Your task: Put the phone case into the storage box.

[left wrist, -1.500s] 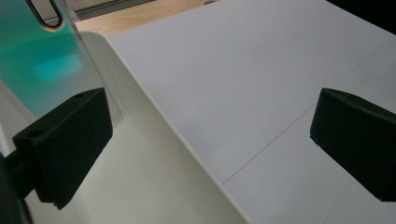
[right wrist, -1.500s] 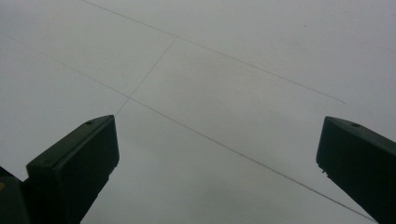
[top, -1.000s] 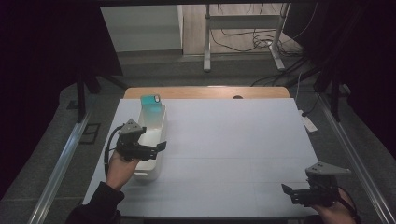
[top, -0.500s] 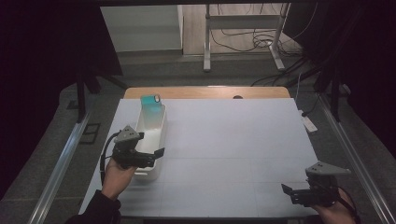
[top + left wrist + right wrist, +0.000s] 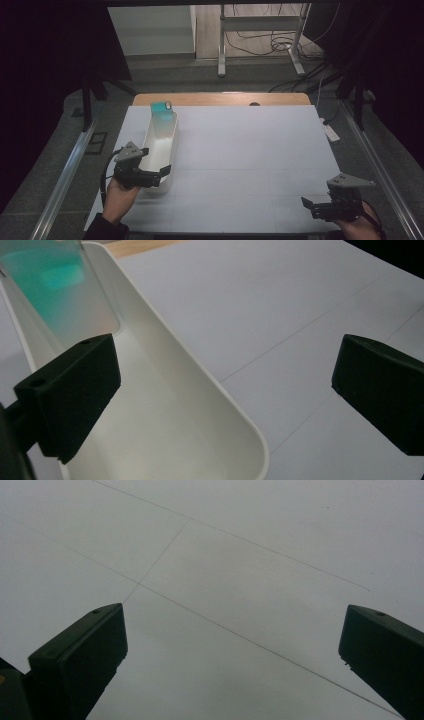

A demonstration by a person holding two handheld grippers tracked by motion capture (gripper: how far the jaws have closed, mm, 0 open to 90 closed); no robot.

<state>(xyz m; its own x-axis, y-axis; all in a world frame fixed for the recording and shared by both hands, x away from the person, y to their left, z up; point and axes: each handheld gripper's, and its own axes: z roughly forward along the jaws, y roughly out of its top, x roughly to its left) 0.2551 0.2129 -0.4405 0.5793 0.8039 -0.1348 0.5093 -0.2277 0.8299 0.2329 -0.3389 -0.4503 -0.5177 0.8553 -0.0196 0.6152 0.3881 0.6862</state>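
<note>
**Left jaws wide apart over the near end of the white tray**

Nearest you, your right gripper [image 5: 311, 206] hangs low over the front right corner of the tabletop [image 5: 250, 150], its jaws spread wide with nothing between them. In the right gripper view the white surface below shows a few thin seam lines and nothing else.

Your left gripper [image 5: 162, 172] sits at the front left, your left hand [image 5: 120, 197] behind it. Its jaws also stand wide apart and grip nothing. In the left gripper view one jaw hangs above the inside of the long white tray [image 5: 200, 405], while the other hangs over the bare tabletop beyond the tray's rounded near corner, so the tray's near wall lies between them. Whether either jaw touches the wall, you cannot tell.

The tray runs away from you along the left part of the tabletop. At its far end a teal translucent card [image 5: 161, 111] leans upright against the tray's end, its top rising above the rim. Beyond the white sheet, a strip of the wooden table edge [image 5: 220, 98] shows.
</note>
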